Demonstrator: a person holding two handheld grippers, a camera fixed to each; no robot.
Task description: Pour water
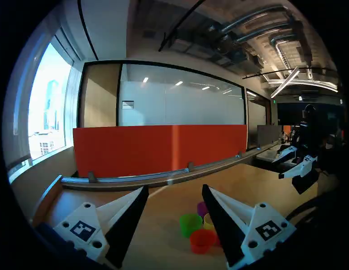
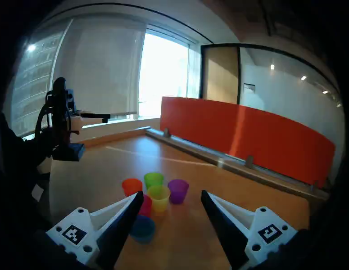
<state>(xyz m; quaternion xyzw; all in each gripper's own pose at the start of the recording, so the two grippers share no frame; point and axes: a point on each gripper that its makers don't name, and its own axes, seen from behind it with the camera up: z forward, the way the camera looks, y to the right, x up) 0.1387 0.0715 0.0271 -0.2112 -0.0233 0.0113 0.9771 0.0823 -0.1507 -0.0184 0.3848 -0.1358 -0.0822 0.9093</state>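
A cluster of small plastic cups stands upright on the wooden table [image 2: 246, 202]. In the right gripper view I see an orange cup [image 2: 132, 186], a green cup [image 2: 153, 180], a purple cup [image 2: 178, 190], a yellow cup [image 2: 159, 197] and a blue cup [image 2: 142, 228]. My right gripper [image 2: 171, 193] hovers open just above and behind them, holding nothing. In the left gripper view the green cup [image 1: 191, 223], a red cup [image 1: 202, 240] and the purple cup [image 1: 201, 208] sit low between the fingers of my open, empty left gripper [image 1: 174, 187]. The right gripper [image 1: 300, 168] also appears far to the right.
An orange divider panel [image 1: 160, 148] on a metal rail [image 1: 174, 176] borders the table's far side. Bright windows [image 2: 163, 76] lie beyond. A dark device on a stand [image 2: 61, 121] is at the table's left end in the right gripper view.
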